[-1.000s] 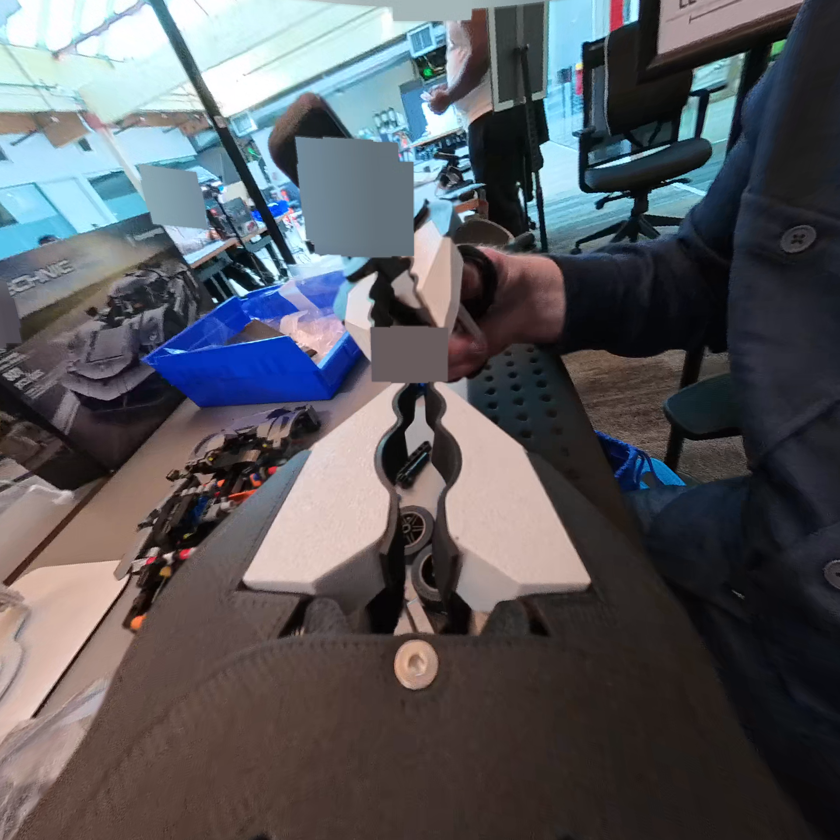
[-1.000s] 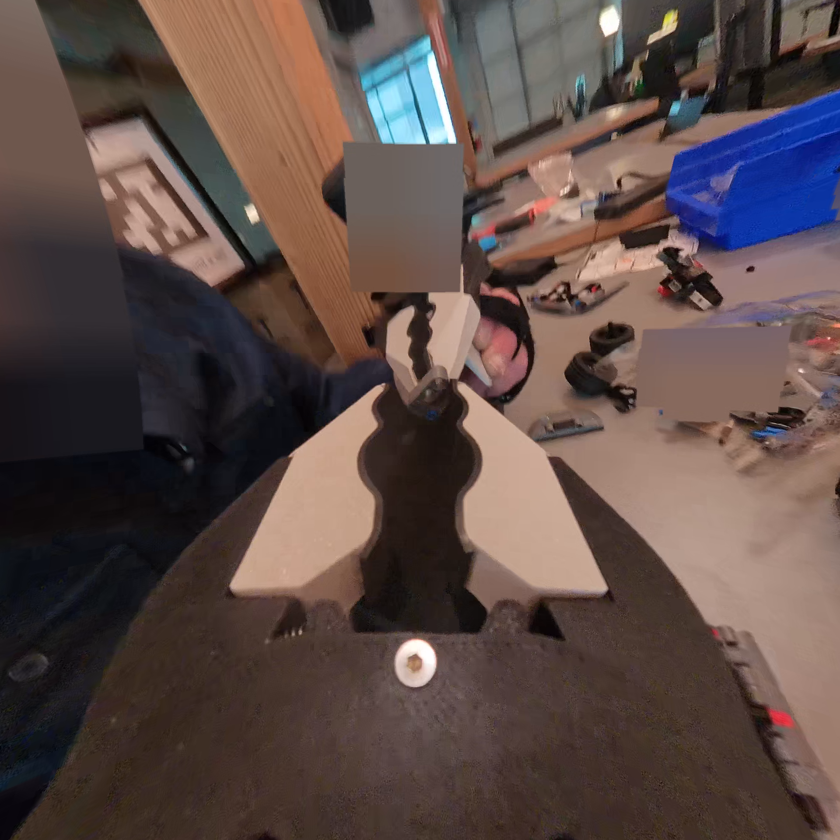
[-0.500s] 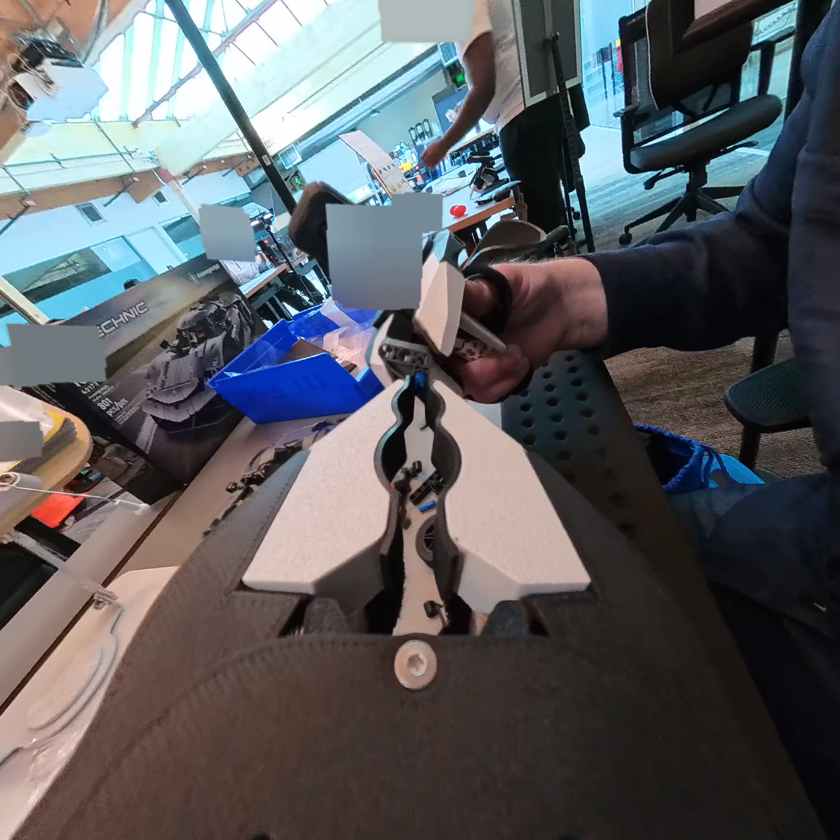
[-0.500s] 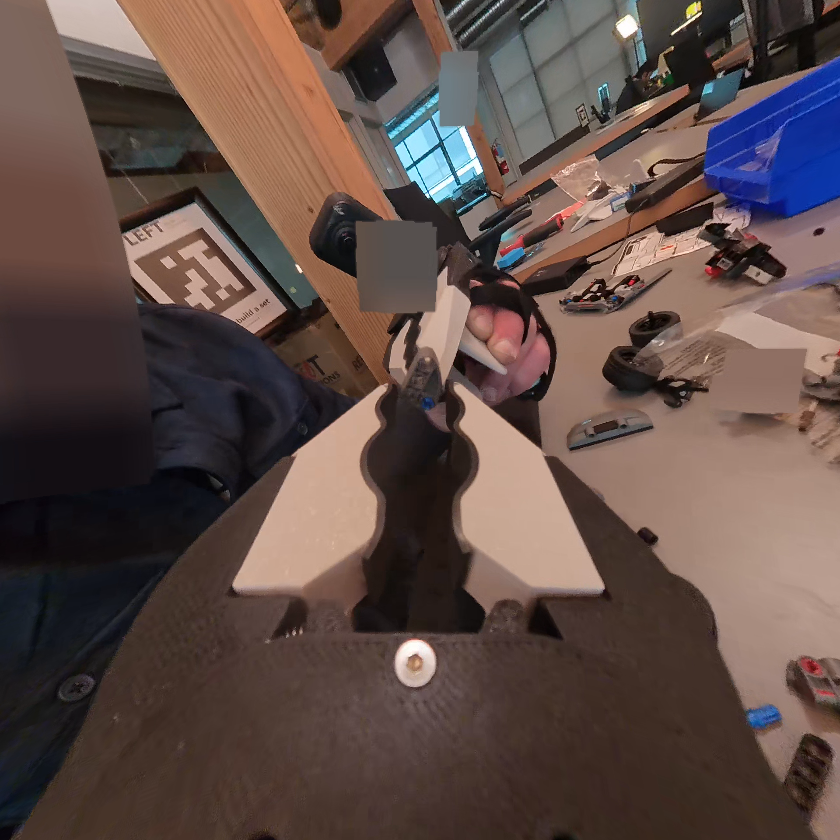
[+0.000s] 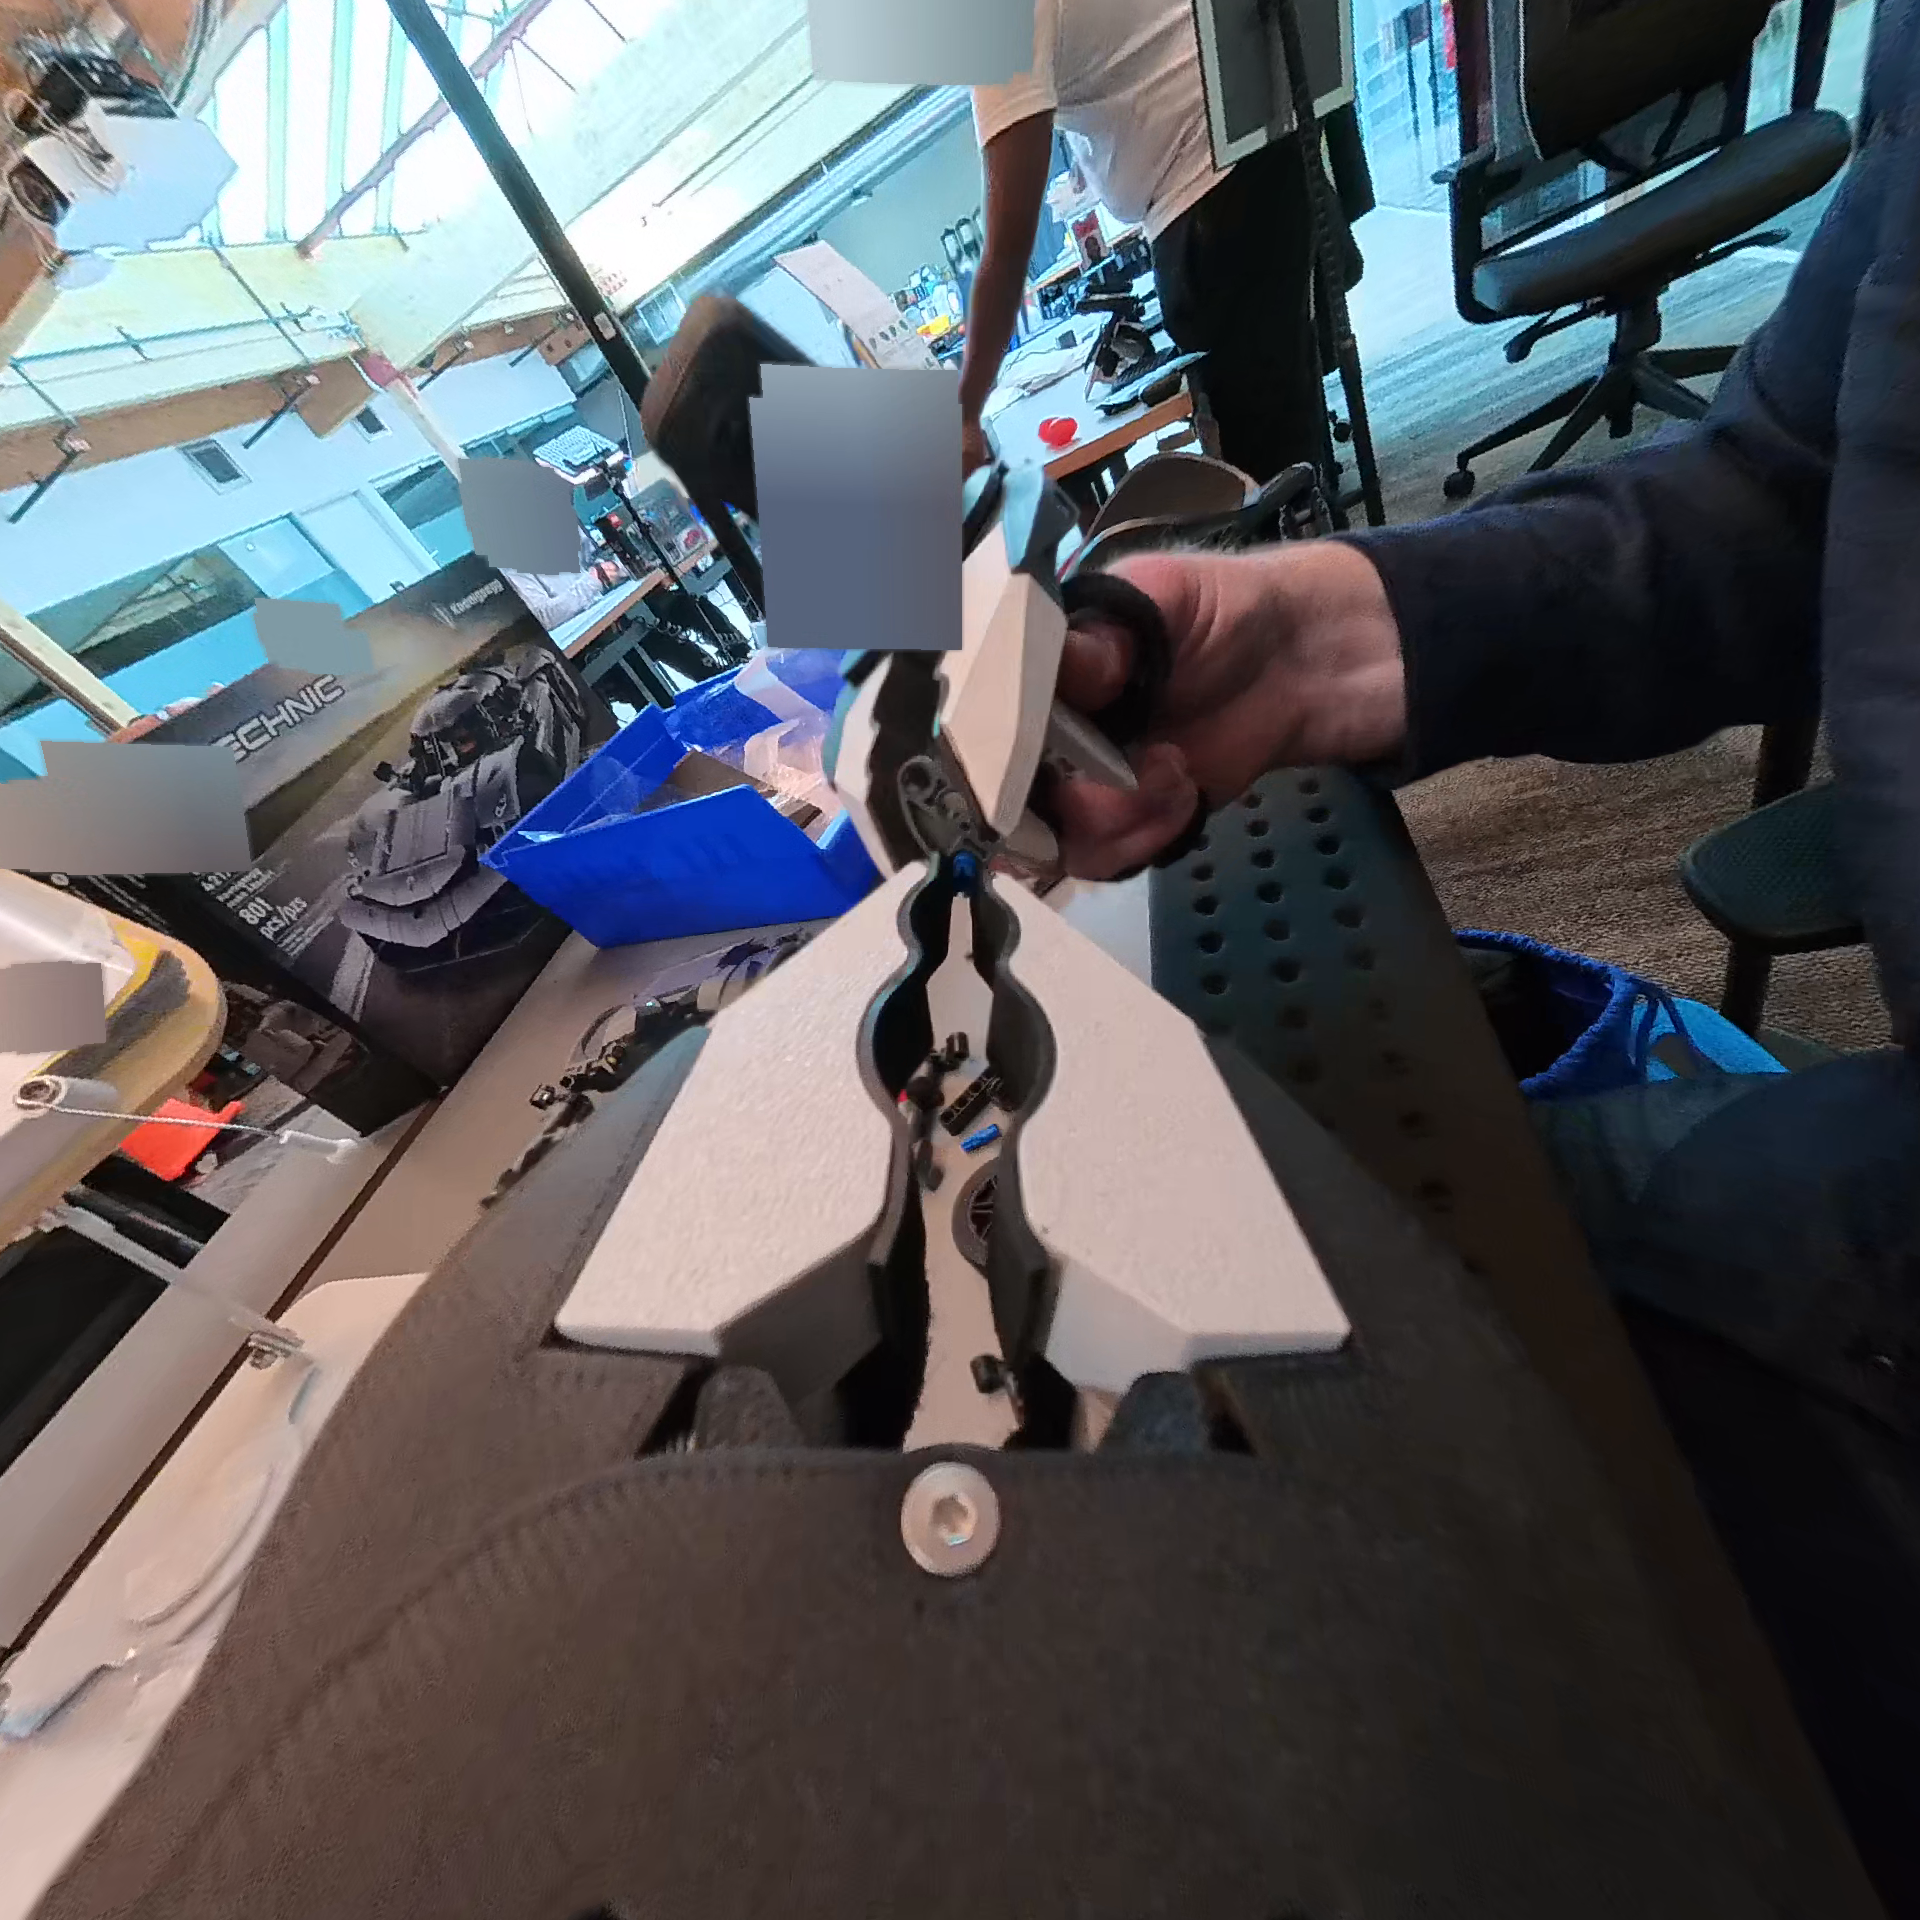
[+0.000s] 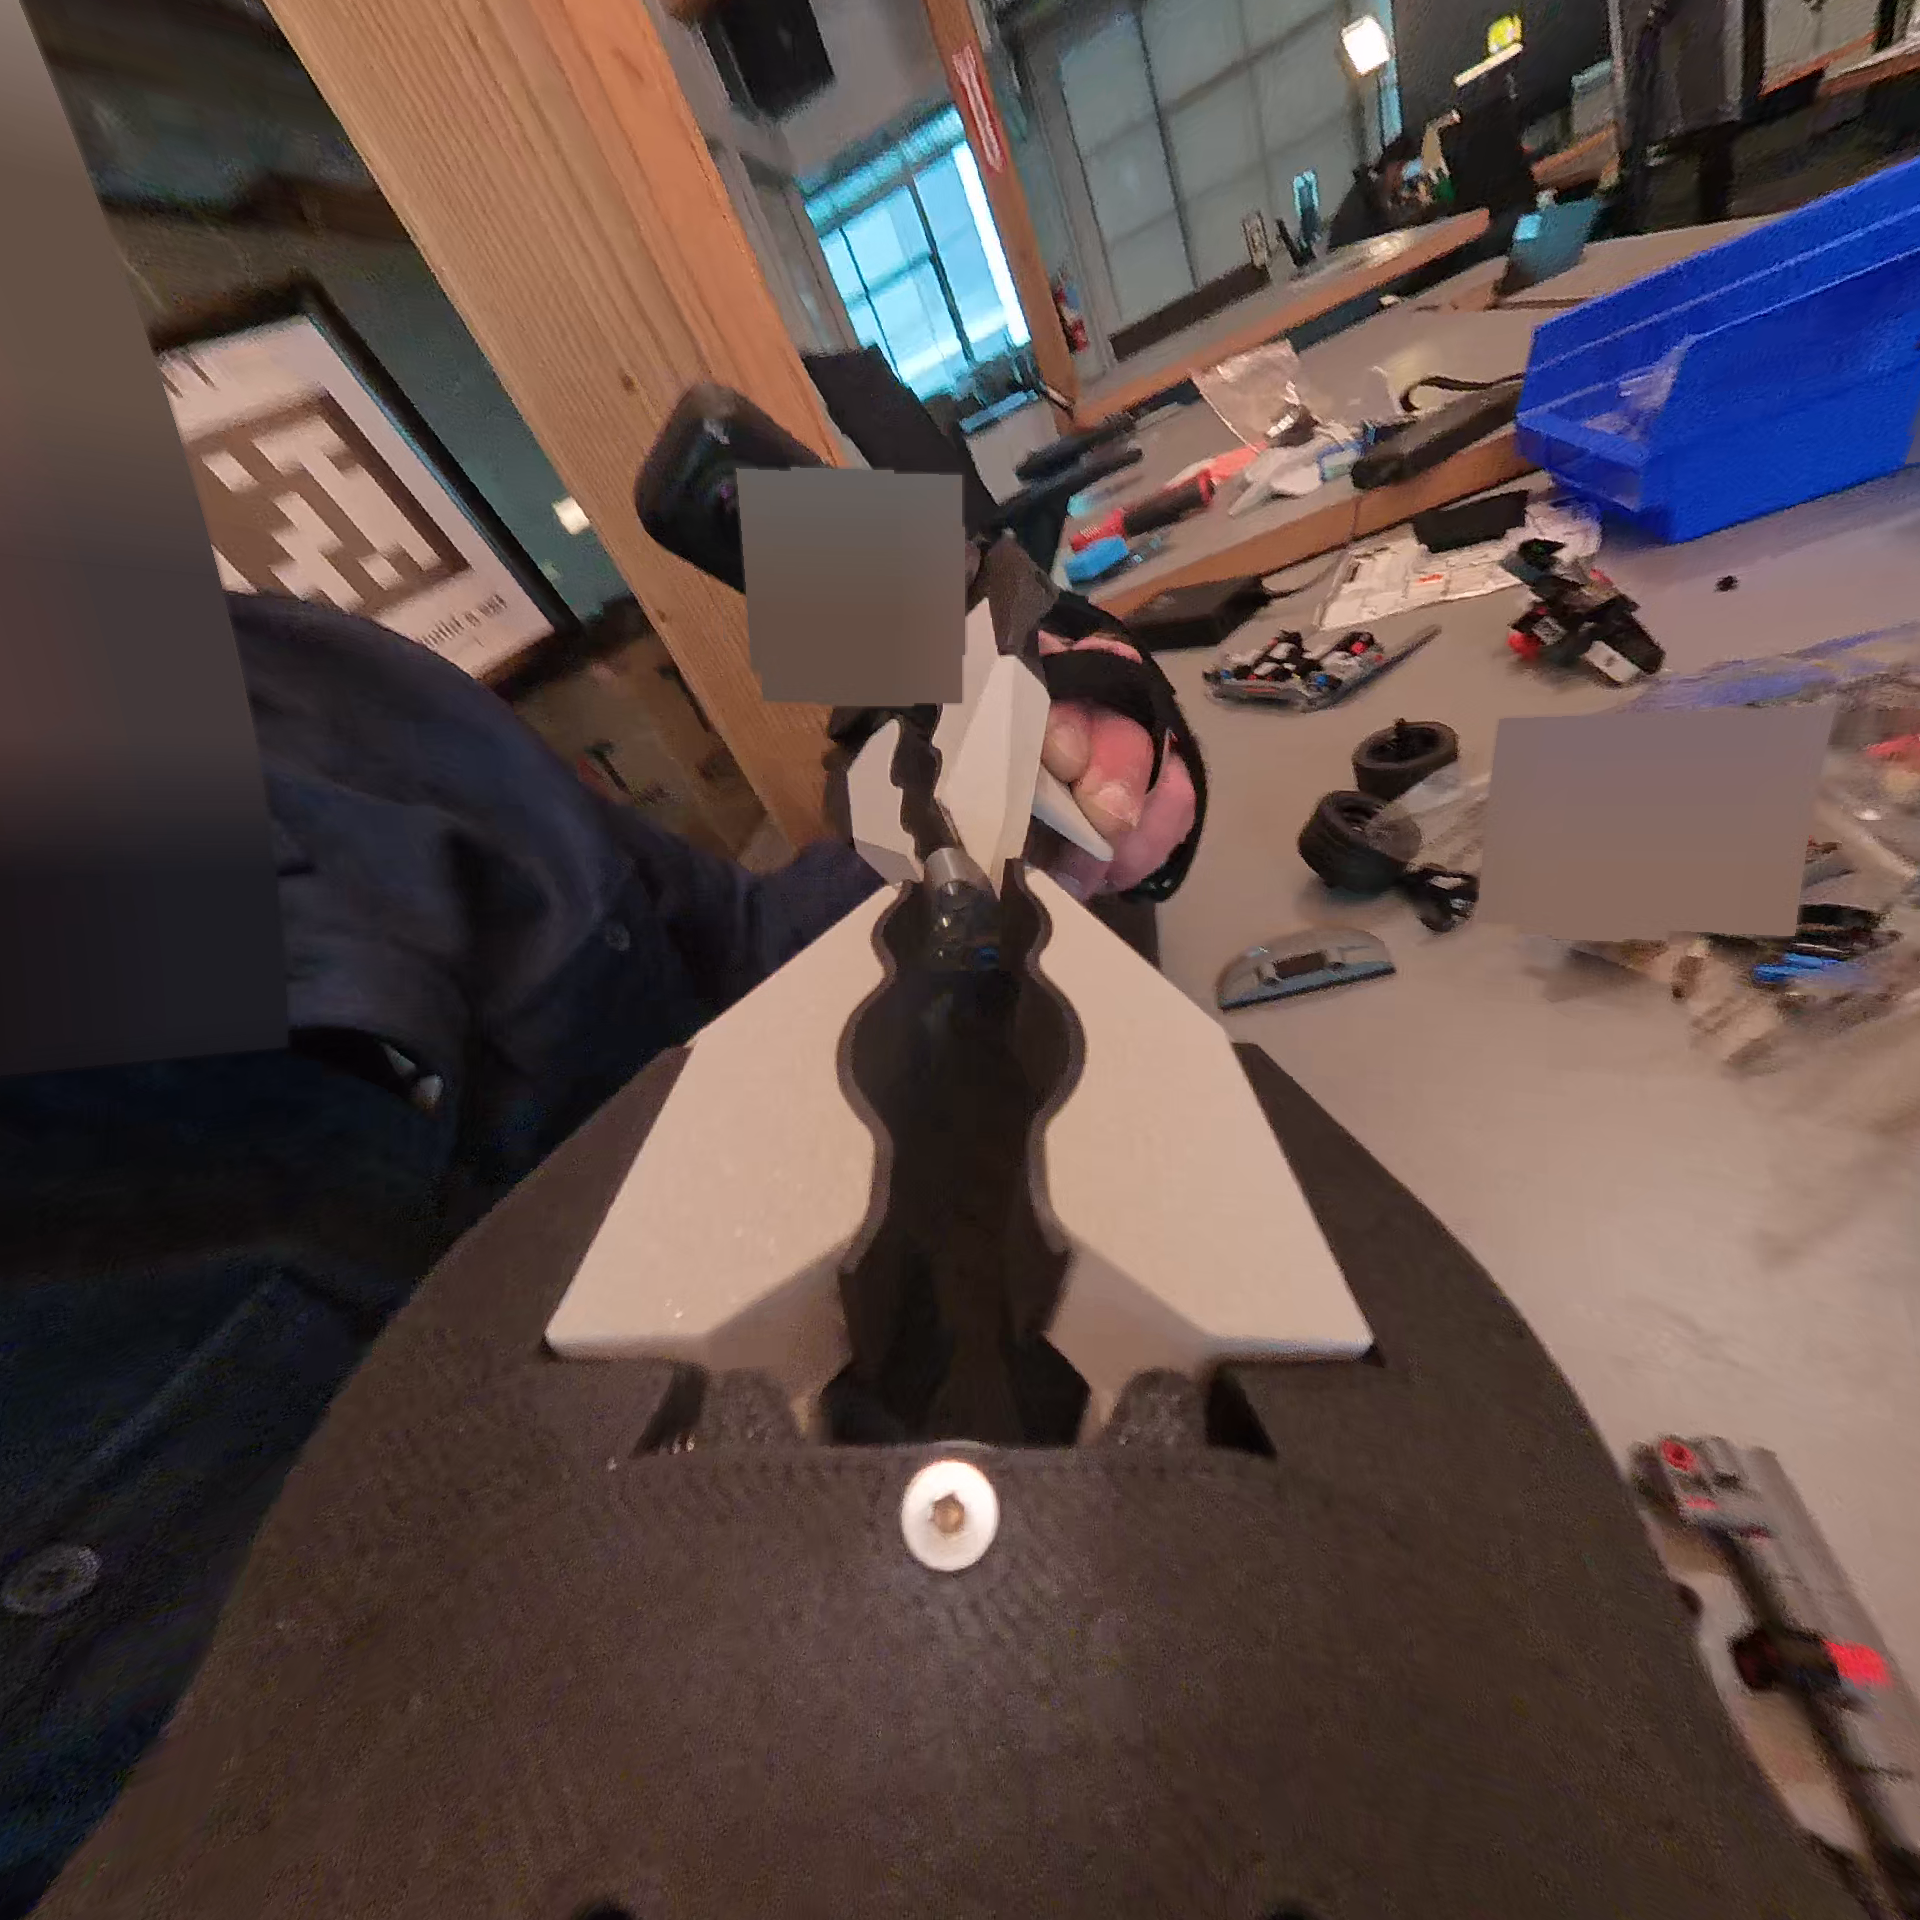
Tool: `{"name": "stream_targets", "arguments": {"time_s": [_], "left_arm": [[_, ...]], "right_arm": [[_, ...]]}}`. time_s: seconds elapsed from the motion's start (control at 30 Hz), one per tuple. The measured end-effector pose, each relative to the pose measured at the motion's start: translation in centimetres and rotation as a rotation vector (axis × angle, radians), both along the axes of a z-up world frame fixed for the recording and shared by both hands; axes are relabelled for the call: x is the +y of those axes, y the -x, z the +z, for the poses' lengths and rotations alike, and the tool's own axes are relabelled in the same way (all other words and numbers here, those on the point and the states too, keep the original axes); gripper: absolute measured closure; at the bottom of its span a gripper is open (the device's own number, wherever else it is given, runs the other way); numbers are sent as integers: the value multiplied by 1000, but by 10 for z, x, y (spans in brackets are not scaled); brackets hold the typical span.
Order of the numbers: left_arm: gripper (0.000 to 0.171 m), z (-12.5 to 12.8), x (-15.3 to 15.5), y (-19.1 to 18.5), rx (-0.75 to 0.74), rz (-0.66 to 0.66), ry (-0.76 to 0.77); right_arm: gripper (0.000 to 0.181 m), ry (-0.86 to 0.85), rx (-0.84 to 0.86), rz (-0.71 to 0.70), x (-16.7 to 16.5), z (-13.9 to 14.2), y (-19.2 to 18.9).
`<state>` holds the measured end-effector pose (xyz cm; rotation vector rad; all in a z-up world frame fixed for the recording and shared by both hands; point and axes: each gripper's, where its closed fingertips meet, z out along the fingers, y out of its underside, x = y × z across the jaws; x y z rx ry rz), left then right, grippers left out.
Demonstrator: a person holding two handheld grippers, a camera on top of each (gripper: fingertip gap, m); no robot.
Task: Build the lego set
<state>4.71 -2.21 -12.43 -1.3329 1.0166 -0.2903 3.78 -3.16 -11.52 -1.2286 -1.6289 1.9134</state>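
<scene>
You are holding both grippers tip to tip above the grey table (image 6: 1455,1143). Your left gripper (image 5: 951,883) is pinching a small blue pin (image 5: 962,871) at its fingertips. Your right gripper (image 6: 961,914) is clamping a dark grey lego piece (image 6: 951,920) between its tips, touching the pin.

Grey lego piece (image 5: 940,800), seemingly blue-pinned, held aloft
</scene>
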Motion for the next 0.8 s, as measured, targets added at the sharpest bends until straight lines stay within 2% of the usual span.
{"name": "stream_targets", "arguments": {"time_s": [0.13, 0.2, 0.27, 0.33, 0.37, 0.43, 0.5, 0.6, 0.7, 0.8], "left_arm": [[170, 2, -2, -2, -49, -27, 37], [170, 11, -3, 5, -122, -36, 47], [170, 29, -6, 34, -255, -26, 41], [169, 20, -2, 31, -182, 10, 35], [169, 17, 2, 26, -175, 11, 46], [169, 14, 10, 36, -136, 96, 40], [170, 25, 9, 60, -192, 162, 12], [170, 31, 14, 116, -246, 395, -35], [170, 38, 12, 143, -346, 474, -48], [170, 35, 13, 153, -378, 497, -37]], "right_arm": [[169, -161, 2, -59, -1, 0, -2], [170, -213, 26, -163, 19, 7, -7], [170, -282, 53, -242, 40, 13, -20], [168, -399, 7, -259, 41, 4, -18], [168, -416, -23, -269, 44, -1, -14], [168, -407, -82, -241, 44, -11, -7], [168, -478, -94, -233, 40, -20, 8], [168, -611, -181, -191, 40, -44, 45], [167, -732, -285, -141, 48, -73, 93], [161, -872, -404, -188, 79, -106, 146]]}}
